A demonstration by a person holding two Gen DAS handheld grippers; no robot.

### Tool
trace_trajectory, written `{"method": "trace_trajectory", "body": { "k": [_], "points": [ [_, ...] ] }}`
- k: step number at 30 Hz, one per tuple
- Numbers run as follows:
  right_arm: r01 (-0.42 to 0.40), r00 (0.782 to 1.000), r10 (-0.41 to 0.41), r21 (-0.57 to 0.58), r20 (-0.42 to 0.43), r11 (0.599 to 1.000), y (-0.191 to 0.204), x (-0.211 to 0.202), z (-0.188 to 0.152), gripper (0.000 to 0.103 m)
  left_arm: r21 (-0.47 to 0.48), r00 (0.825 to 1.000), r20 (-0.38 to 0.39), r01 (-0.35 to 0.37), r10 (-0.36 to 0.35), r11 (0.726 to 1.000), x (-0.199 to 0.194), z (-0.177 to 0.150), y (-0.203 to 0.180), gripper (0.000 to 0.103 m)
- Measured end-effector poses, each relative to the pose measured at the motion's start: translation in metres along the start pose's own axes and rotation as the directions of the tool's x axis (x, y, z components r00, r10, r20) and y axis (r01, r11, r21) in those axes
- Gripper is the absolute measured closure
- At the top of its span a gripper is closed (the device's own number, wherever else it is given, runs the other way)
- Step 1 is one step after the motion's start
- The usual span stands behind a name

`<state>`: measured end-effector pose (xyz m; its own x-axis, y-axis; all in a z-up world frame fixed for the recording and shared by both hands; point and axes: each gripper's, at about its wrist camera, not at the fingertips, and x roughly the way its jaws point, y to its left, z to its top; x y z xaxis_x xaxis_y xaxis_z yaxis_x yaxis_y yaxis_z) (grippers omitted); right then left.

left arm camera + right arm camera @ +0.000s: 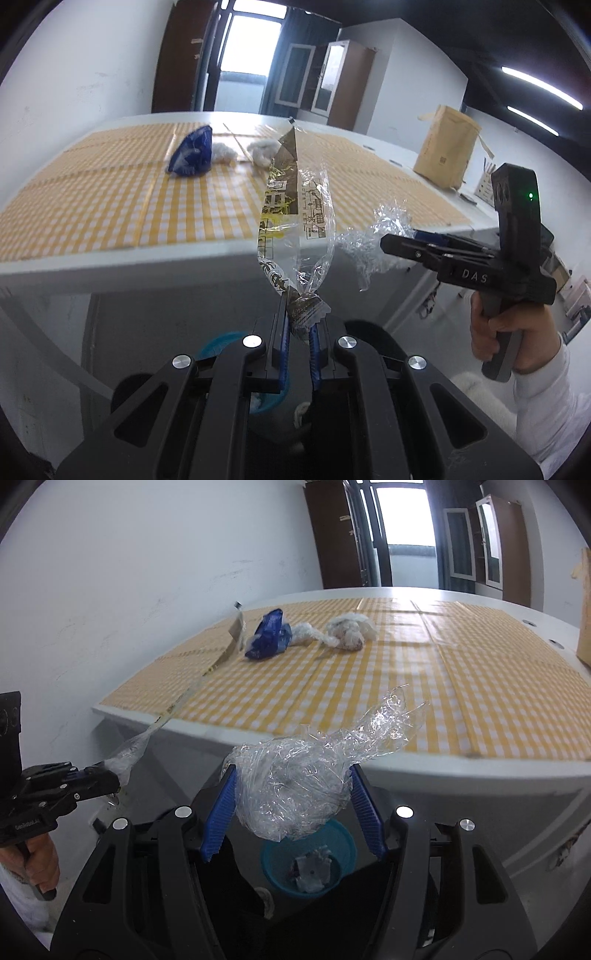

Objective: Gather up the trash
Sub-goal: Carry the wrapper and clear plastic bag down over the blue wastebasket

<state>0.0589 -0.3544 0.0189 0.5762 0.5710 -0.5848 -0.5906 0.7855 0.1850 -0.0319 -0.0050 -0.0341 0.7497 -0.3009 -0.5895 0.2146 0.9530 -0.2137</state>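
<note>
My left gripper (301, 325) is shut on the end of a long clear printed wrapper (291, 206), held up in front of the table edge; it also shows in the right wrist view (107, 771). My right gripper (293, 805) holds a crumpled clear plastic ball (295, 775) between its blue pads (221, 808), above a blue trash bin (308, 856) on the floor. In the left wrist view the right gripper (391, 240) holds that clear plastic (373, 236). A blue crumpled bag (267, 635) and white tissue wads (347, 629) lie on the table.
The table has a yellow checked cloth (369, 686) and a white rim (129, 262). A brown paper bag (445, 147) stands at its far right corner. The bin (218, 341) holds some trash. White wall on the left.
</note>
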Motion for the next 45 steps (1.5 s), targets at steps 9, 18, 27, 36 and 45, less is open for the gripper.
{"method": "trace_trajectory", "body": {
  "k": [9, 18, 27, 36, 45],
  "points": [
    [0.01, 0.997, -0.013, -0.044, -0.082, 0.999, 0.01, -0.019, -0.05, 0.047, 0.008, 0.994, -0.108, 0.034, -0.033, 0.999, -0.005, -0.066, -0.005, 0.095],
    [0.023, 0.981, -0.03, -0.042, -0.194, 0.999, 0.011, 0.021, -0.087, 0.047, -0.002, 0.971, -0.234, 0.038, -0.038, 0.999, 0.024, -0.105, 0.0, 0.095],
    [0.005, 0.959, -0.004, 0.002, -0.285, 1.0, 0.0, 0.093, -0.1, 0.047, -0.076, 0.939, -0.34, 0.027, -0.051, 0.997, 0.08, -0.106, 0.033, 0.095],
    [0.024, 0.923, 0.019, 0.108, -0.384, 0.994, -0.02, 0.152, -0.129, 0.046, -0.196, 0.873, -0.486, -0.064, -0.04, 0.979, 0.174, -0.115, 0.094, 0.095],
    [0.04, 0.871, 0.047, 0.167, -0.489, 0.985, -0.025, 0.234, -0.132, 0.046, -0.373, 0.814, -0.564, -0.104, -0.136, 0.922, 0.237, -0.127, 0.136, 0.095]
  ]
}}
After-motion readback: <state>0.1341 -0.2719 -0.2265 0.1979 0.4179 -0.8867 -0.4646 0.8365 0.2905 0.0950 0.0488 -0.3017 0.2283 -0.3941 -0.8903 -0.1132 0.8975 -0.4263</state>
